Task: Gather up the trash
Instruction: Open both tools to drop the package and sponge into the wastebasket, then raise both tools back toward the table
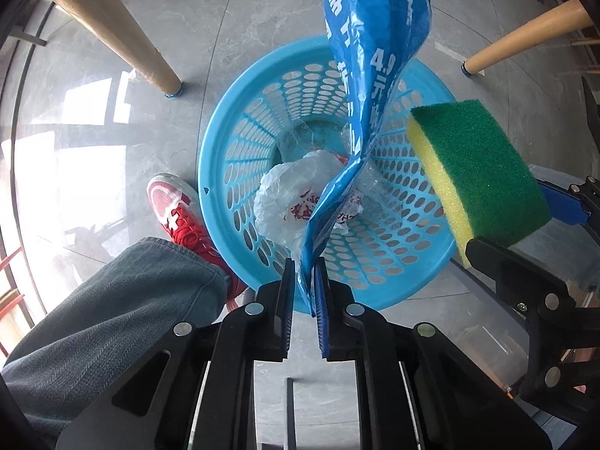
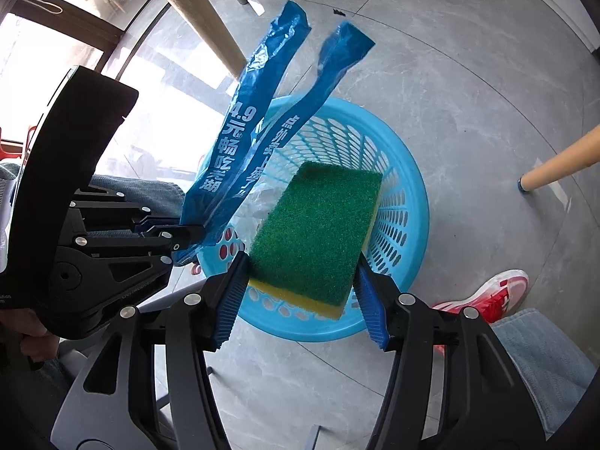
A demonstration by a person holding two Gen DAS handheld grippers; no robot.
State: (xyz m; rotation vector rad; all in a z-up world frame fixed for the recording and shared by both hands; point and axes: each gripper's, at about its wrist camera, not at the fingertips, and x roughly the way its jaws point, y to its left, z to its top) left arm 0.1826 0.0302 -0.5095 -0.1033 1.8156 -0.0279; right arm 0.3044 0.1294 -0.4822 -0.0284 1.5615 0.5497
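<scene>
My left gripper (image 1: 304, 275) is shut on a blue plastic wrapper (image 1: 369, 75) with white print and holds it above a light blue perforated basket (image 1: 225, 142) on the floor. My right gripper (image 2: 303, 262) is shut on a green and yellow sponge (image 2: 318, 228) and holds it over the same basket (image 2: 405, 202). The sponge also shows at the right of the left wrist view (image 1: 476, 172). The wrapper (image 2: 240, 142) and the left gripper (image 2: 195, 232) show in the right wrist view. A crumpled white plastic bag (image 1: 285, 191) and clear film lie inside the basket.
The floor is grey tile. Wooden table legs (image 1: 112, 33) (image 1: 525, 37) stand behind the basket. The person's red shoe (image 1: 180, 213) and jeans leg (image 1: 112, 307) are left of the basket; the other shoe (image 2: 487, 292) is at its right.
</scene>
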